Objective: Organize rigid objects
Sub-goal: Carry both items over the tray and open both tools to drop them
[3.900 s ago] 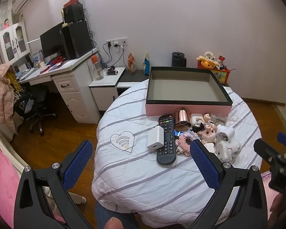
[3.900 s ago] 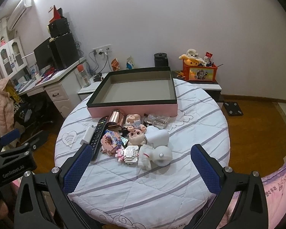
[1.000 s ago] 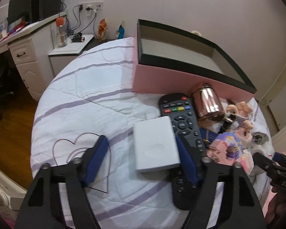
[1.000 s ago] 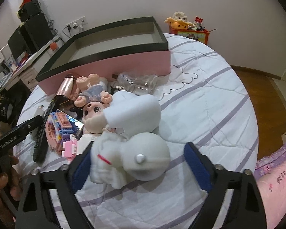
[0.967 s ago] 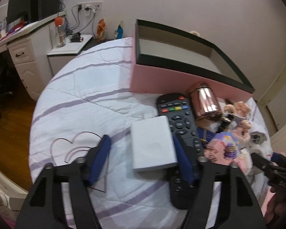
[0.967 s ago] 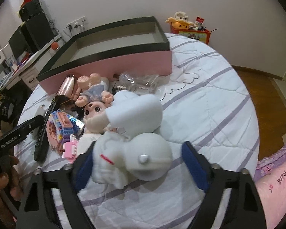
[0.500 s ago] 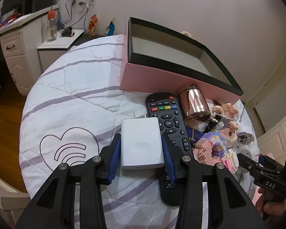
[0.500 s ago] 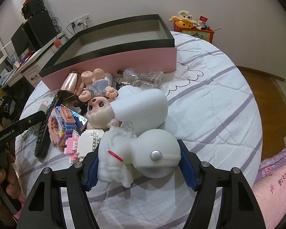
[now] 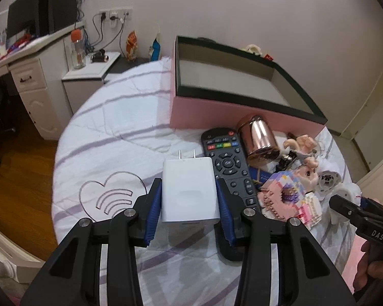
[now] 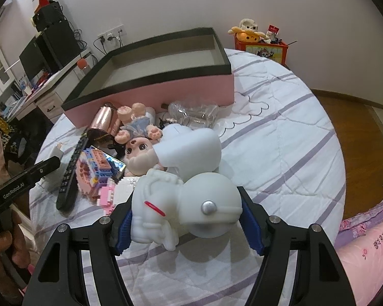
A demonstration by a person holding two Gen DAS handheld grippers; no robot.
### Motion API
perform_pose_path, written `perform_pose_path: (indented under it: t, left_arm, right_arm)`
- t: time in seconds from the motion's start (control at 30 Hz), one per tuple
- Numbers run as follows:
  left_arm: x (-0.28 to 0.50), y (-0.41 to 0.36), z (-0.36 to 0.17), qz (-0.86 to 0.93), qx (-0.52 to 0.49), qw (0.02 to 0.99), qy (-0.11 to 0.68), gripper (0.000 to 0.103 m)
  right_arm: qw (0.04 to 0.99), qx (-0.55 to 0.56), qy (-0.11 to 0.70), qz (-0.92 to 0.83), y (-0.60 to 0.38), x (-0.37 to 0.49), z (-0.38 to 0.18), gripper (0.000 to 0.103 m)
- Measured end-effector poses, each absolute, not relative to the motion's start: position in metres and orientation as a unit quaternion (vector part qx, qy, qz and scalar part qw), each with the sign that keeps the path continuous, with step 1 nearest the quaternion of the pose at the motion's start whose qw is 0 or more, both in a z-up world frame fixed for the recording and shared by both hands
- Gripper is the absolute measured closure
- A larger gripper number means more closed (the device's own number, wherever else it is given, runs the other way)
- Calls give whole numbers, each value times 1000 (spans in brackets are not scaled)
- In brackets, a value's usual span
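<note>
- The round table [image 9: 109, 117], covered with a white quilt striped in purple, carries everything; a heart outline [image 9: 112, 196] is stitched on the quilt at its near left.
- A wide pink box [image 10: 166, 94] with a black rim stands open at the far side of the table, and nothing shows inside it.
- A white astronaut figure [image 10: 189, 204] lies on its side at the near right of the pile. The right tongs [image 10: 185, 219] have just been closing on it and their blue pads now press it from both sides, one on the body, one on the round helmet.
- A second white rounded figure [image 10: 191, 150] lies just beyond it, touching it.
- A black remote control [image 9: 227, 168] lies lengthwise in front of the box, its far end near the pink wall.
- A copper-coloured cup [image 9: 259, 140] lies on its side just right of the remote.
- A white plug adapter [image 9: 190, 191], its two prongs pointing to the far side, sits just left of the remote. The left tongs [image 9: 190, 204] are clamped on its two flanks; whether it rests on the quilt or is lifted I cannot tell.
- A big-eyed doll [image 10: 140, 153], a pink block model [image 9: 288, 199] and a clear plastic bottle [image 10: 194, 116] crowd between the cup and the white figures.
</note>
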State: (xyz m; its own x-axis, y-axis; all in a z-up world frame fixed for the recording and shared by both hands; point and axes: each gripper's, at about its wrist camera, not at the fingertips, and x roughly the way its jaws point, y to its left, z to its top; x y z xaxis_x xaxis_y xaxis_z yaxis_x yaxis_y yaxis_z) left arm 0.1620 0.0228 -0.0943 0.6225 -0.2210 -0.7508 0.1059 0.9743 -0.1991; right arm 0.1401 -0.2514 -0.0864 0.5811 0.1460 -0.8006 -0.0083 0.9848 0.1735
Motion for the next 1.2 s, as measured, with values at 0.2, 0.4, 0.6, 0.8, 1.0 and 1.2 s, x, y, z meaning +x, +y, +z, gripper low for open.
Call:
perform_pose_path:
  t: [0.2,0.4,0.6,0.8,1.0,1.2]
  left_arm:
    - [160,21,-69,-101,-67,905,407,62]
    - [175,12,-37,-105,-57,915,385,62]
    - [204,-2,-12,-105,-38,923,369,62]
    - [248,-13,9,-97,-28,930,353,62]
    - [310,-28,8,-90,-19,928,361,62]
    - [373,-47,-16,-88,-11,912,401,61]
  right_arm:
    - [892,82,441,56,-249,136,-68,32]
    - [904,75,415,69,-245,149,-38,32]
    - [918,42,386,77,-236,182,-6,32]
    - [925,26,370,83,-230,233,16,32]
    - [918,27,386,80,-232,306,11,32]
    - [899,29,430,74,-234,372,-17,32]
